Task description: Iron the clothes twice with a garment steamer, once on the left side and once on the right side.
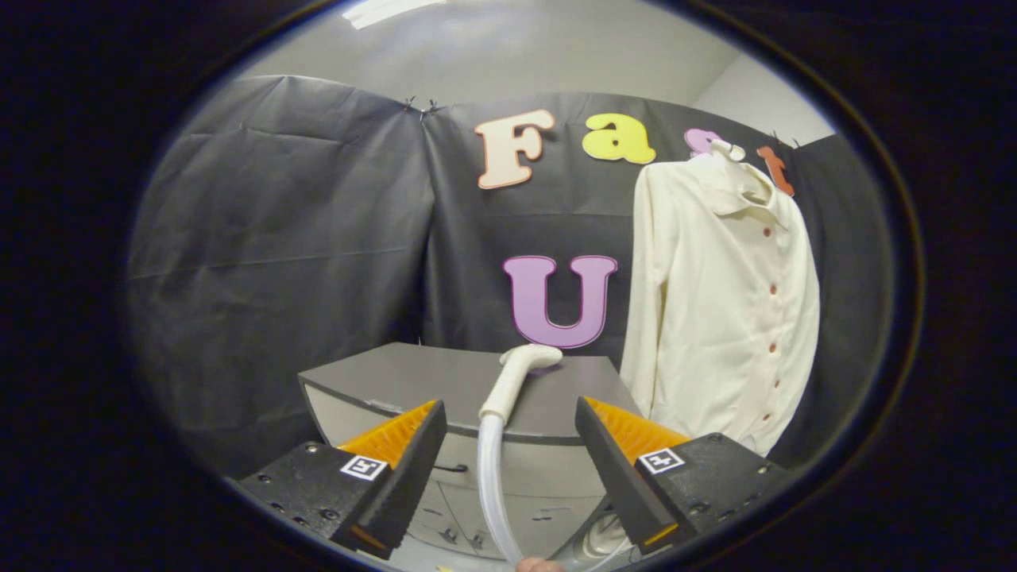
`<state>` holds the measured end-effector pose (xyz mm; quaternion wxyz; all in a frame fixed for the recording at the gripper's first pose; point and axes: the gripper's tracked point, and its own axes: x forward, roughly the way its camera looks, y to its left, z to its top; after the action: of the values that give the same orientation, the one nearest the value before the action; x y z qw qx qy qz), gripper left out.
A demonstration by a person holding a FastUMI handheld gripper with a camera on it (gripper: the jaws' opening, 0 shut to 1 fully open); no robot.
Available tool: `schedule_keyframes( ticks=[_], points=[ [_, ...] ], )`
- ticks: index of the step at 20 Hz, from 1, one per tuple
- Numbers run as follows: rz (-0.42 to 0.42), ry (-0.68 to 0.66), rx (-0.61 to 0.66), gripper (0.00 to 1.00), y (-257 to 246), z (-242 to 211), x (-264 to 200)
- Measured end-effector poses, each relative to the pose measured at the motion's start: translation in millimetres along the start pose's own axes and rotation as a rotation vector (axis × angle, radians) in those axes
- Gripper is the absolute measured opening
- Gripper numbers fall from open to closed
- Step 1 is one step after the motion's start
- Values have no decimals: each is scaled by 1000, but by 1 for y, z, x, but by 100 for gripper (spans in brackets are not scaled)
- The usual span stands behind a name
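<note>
The claw (508, 445) stands wide open and has hold of nothing. Between its two fingers, but touching neither, rises the steamer (508, 381): a pale wand on a translucent hose (490, 485). The hose climbs from low down between the fingers, and the wand's long axis runs up and away from the claw, nearly upright with a slight lean to the right, ending in a head bent over to the right. That head sits over the far part of the bench (445, 381), a grey cabinet-like top with drawer fronts below its near edge. Whether the wand rests on the bench or stands clear of it cannot be told.

At the foot of the hose a fingertip (539, 565) of a person shows; whether it steadies the hose is unclear.

The shirt (727, 302) hangs on a hanger against the booth wall, beyond the bench's right edge and to the right of the claw, its buttoned front facing this way. It is well apart from the steamer head.

The coming move turns on this: the wand handle lies straight ahead, centred in the gap, with its axis across the closing line of the fingers. A short advance and a squeeze should take it just below the bend. After that the carry must go right and up toward the shirt.
</note>
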<state>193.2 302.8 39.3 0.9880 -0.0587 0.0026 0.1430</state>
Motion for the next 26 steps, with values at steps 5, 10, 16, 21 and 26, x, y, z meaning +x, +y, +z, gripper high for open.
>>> schedule_keyframes(
  ticks=[5,10,16,21,26],
  points=[
    [-30,62,25,99,6,4,70],
    [-103,220,84,99,-7,-26,140],
    [-157,396,121,88,-20,-57,195],
    [-150,549,169,48,-17,-84,206],
    [-134,493,214,34,-14,-69,206]
  ],
)
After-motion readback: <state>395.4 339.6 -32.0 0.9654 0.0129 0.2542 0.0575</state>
